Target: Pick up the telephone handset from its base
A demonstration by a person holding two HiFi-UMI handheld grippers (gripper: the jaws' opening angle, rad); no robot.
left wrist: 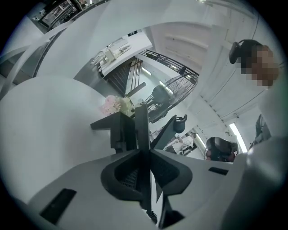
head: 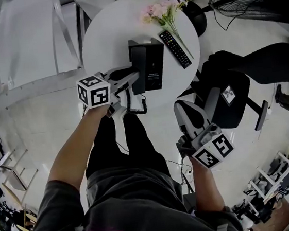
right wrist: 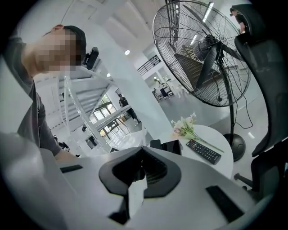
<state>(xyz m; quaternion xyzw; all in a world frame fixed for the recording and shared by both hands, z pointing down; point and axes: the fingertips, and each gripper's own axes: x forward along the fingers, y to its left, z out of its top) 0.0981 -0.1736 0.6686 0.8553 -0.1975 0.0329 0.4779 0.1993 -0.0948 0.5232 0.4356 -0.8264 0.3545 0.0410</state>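
The left hand-held gripper (head: 134,80) reaches out across the near edge of the round white counter (head: 106,39), and its jaws are clamped on the telephone handset (head: 138,66). The left gripper view shows this best: the handset (left wrist: 142,126) stands as a thin dark slab, edge-on, with a pad pressing on either side. It is gripped across its narrow width, probably because that is the only span the jaws can close over. The handset looks to be seated along the side of the base (head: 153,65) nearest this gripper, so the lift seems not yet begun. The coiled cord (head: 144,105) hangs back beneath the gripper toward the person, so a rise should meet slack rather than a tug on the base. The remote (head: 174,48) and the flowers (head: 162,9) lie beyond the base, on the far side from the left gripper, well out of its path. The right hand-held gripper (head: 184,109) is held back off the counter's edge, near the person's body. Its jaws are together on nothing, and the phone and remote (right wrist: 203,151) show ahead of it. It has no evident part in this step, so keeping it clear makes sense.
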